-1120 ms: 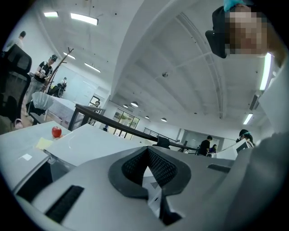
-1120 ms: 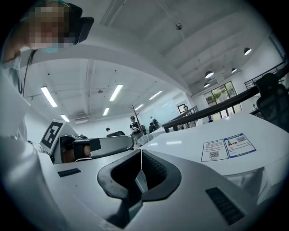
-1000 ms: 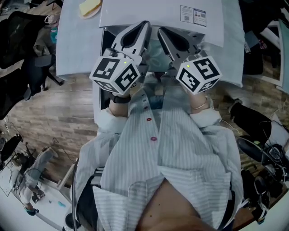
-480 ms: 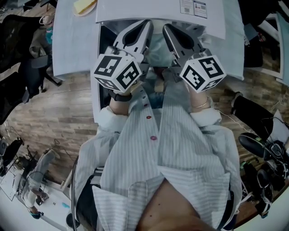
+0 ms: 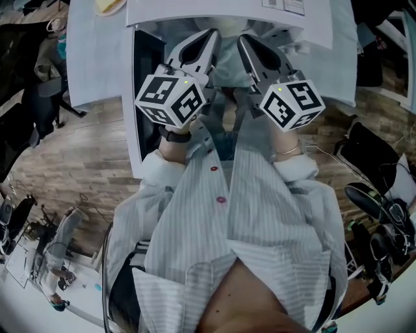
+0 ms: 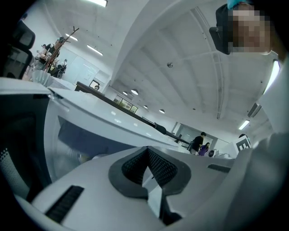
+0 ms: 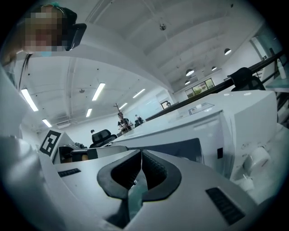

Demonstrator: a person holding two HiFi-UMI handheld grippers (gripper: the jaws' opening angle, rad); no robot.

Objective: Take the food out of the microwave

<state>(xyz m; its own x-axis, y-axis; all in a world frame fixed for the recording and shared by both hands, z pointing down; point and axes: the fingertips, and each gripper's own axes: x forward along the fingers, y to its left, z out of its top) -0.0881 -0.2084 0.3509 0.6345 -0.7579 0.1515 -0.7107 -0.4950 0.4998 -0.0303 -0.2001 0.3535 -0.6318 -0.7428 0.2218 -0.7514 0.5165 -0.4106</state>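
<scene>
The white microwave (image 5: 214, 10) stands on a white table straight in front of me. Its dark-glass door (image 5: 144, 97) seems to swing out toward me on the left. My left gripper (image 5: 211, 34) and right gripper (image 5: 242, 39) are held side by side at chest height, pointing at the microwave's front, both shut and empty. In the left gripper view the pads (image 6: 156, 164) meet before a bluish opening (image 6: 90, 140); what lies inside is unclear. The right gripper (image 7: 141, 152) faces the dark front (image 7: 180, 149), with knobs (image 7: 255, 158) at its right. A plate of yellow food (image 5: 107, 5) sits on the table left of the microwave.
The white table (image 5: 97, 58) ends near me; below it is wooden floor (image 5: 71, 162). Black office chairs (image 5: 26, 78) stand at the left, another chair (image 5: 370, 156) and cables at the right. My striped shirt fills the lower middle of the head view.
Both grippers have sunk a little, still shut. In the head view the microwave's top has slid toward the upper edge and more of its front and door shows.
</scene>
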